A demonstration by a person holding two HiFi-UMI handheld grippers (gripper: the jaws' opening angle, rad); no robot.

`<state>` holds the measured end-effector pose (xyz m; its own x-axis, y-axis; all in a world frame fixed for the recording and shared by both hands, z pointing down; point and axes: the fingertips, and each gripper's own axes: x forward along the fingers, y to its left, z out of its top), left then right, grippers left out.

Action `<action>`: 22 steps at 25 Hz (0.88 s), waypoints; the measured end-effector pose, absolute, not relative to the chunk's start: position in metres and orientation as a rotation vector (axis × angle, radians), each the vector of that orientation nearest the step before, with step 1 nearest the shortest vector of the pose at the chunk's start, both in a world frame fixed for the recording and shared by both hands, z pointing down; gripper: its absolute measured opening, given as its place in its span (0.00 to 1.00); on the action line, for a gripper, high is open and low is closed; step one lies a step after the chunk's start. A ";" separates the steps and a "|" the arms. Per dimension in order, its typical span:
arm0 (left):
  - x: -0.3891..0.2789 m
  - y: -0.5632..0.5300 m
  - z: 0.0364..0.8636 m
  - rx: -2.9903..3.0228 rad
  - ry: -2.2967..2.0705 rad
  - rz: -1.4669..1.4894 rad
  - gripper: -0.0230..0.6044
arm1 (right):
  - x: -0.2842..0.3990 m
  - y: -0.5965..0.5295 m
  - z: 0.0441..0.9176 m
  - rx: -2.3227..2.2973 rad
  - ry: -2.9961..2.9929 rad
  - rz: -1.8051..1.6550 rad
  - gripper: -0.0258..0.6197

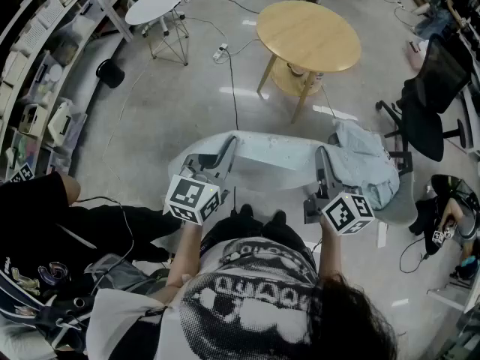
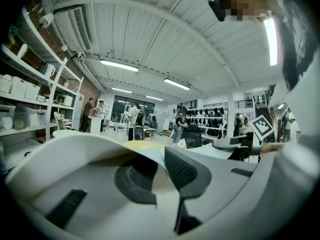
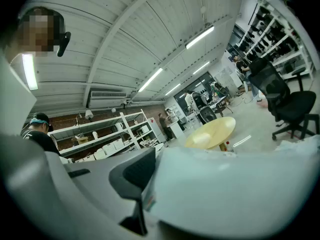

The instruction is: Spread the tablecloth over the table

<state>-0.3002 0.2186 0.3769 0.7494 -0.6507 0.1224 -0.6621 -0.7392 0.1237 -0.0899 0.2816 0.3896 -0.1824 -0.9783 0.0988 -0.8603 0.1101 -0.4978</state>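
Observation:
A pale blue tablecloth [image 1: 268,152] hangs stretched between my two grippers at chest height, with a bunched part [image 1: 369,167] drooping at the right. My left gripper [image 1: 227,148] is shut on the cloth's left edge; in the left gripper view the fabric [image 2: 156,181] sits pinched between the dark pads [image 2: 186,170]. On the cloth's right edge my right gripper [image 1: 322,157] is shut; there the fabric [image 3: 225,189] covers one jaw and the other pad [image 3: 134,175] presses against it. The round wooden table [image 1: 307,34] stands ahead, beyond the cloth, its top bare.
A small white round table [image 1: 154,6] stands at the far left, shelving [image 1: 34,73] along the left wall. A black office chair [image 1: 429,107] is at the right. A cable [image 1: 233,88] runs over the floor. People sit at the lower left [image 1: 45,223] and right [image 1: 450,212].

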 end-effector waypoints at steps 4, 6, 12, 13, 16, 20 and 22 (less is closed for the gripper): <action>-0.293 0.233 0.380 2.787 -1.030 0.111 0.11 | -0.082 0.298 0.394 -1.832 2.120 -0.676 0.13; -0.307 0.216 0.381 2.793 -1.006 0.104 0.12 | -0.097 0.283 0.395 -1.836 2.109 -0.669 0.13; -0.325 0.194 0.374 2.828 -0.962 0.077 0.12 | -0.117 0.268 0.390 -1.828 2.079 -0.661 0.13; -0.326 0.192 0.371 2.834 -0.961 0.072 0.12 | -0.117 0.266 0.388 -1.825 2.075 -0.662 0.13; -0.324 0.185 0.364 2.851 -0.955 0.056 0.11 | -0.117 0.260 0.382 -1.818 2.066 -0.656 0.13; -0.314 0.176 0.358 2.864 -0.931 0.024 0.11 | -0.108 0.252 0.375 -1.824 2.078 -0.625 0.13; -0.308 0.168 0.358 2.857 -0.926 0.011 0.12 | -0.101 0.243 0.371 -1.822 2.090 -0.604 0.13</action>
